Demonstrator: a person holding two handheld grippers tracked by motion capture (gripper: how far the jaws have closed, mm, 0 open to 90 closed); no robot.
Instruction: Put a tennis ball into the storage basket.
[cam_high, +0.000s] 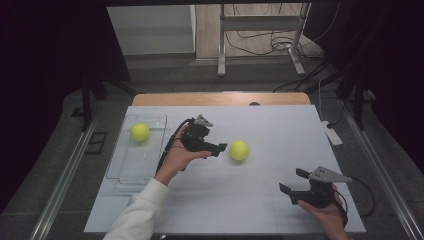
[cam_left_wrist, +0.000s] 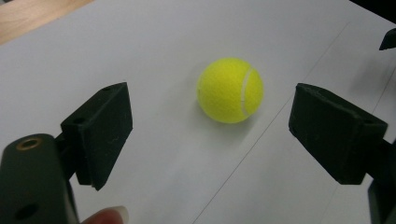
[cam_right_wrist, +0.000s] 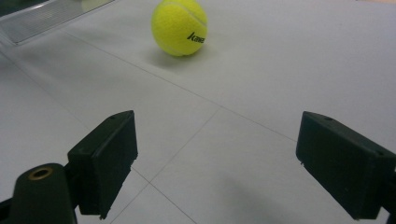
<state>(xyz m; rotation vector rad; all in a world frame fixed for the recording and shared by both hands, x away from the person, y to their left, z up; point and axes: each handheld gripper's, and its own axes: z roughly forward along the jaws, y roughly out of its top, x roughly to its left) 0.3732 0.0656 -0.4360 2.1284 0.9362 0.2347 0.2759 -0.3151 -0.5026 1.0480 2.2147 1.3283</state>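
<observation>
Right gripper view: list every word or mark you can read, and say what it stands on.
"Kaiser", roughly: small black print on the loose tennis ball on the white table; the last letters curve away and blur, so the reading is unsure.
No other text can be read.

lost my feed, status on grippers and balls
Left gripper open, facing loose ball. Right gripper open, empty. Second ball in clear tray. Path clear.
</observation>
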